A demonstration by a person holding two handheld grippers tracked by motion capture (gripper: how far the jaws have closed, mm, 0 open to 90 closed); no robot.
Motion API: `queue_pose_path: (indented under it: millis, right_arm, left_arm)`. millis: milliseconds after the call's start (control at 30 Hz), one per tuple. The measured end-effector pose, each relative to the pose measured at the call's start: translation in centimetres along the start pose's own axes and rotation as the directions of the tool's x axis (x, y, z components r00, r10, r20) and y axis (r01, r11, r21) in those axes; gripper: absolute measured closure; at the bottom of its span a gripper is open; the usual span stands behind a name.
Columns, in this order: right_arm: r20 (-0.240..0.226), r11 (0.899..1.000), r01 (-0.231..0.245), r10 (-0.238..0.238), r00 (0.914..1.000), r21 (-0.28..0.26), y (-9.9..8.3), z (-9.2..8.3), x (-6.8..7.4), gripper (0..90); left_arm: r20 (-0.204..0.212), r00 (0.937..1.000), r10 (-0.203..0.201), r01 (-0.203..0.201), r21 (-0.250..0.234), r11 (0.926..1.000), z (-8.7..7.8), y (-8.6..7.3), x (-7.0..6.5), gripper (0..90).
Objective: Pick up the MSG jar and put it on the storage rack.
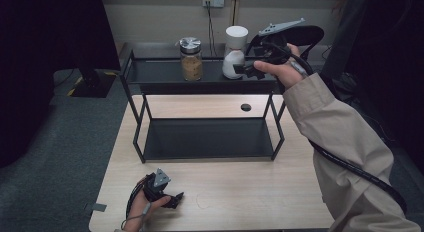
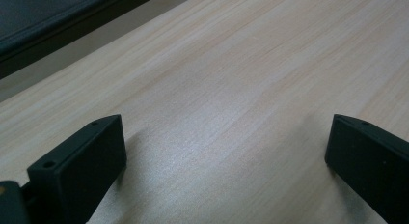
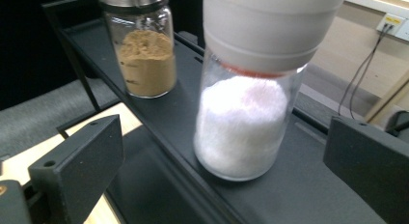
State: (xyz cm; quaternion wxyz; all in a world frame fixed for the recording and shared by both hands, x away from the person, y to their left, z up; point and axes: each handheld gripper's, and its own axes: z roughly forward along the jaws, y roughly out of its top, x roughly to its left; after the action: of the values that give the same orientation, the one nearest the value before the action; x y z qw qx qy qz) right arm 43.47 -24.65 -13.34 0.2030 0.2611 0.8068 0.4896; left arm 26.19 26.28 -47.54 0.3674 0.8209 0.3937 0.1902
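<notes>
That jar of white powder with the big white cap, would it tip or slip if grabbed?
The white-capped jar looks like smooth glass, so probably slippery and breakable. Its wide cap sits above a narrower body, so a high push might tip it. Half full of powder, it likely feels moderately heavy. The right claw is open before it.

The clear glass jar with the white cap (image 3: 248, 122) holds white grains under a thin red ring. The clear glass jar with the silver lid (image 3: 144, 55) holds tan-brown powder. The two-tier metal shelf (image 1: 160, 77) is black; the wooden worktop (image 1: 240, 192) is pale beige with fine grain.
</notes>
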Motion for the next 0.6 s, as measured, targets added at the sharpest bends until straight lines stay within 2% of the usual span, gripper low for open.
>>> queue_pose_path:
  millis: [100,200,367,600]
  right_arm:
    - [-0.001,1.0,-0.007,0.007,1.0,-0.006,-1.0,-0.4,0.1,0.0]
    - [-0.022,1.0,-0.007,0.006,0.9997,-0.014,-2.1,-0.9,0.0,0.0]
    - [-0.036,1.0,0.015,-0.015,0.9993,-0.005,-3.7,-1.6,0.1,0.0]
    - [-0.065,1.0,0.005,-0.006,0.9979,-0.011,-6.1,-2.2,0.1,0.0]
  left_arm:
    - [0.0,1.0,0.0,0.0,0.0,1.0,0.0,0.0,0.0,0.0]
    - [0.0,1.0,0.0,0.0,0.0,1.0,0.0,0.0,0.0,0.0]
    - [0.0,1.0,0.0,0.0,-0.001,1.0,0.0,0.0,0.0,0.0]
    - [-0.002,1.0,-0.001,0.001,0.0,1.0,0.0,0.0,0.0,0.0]
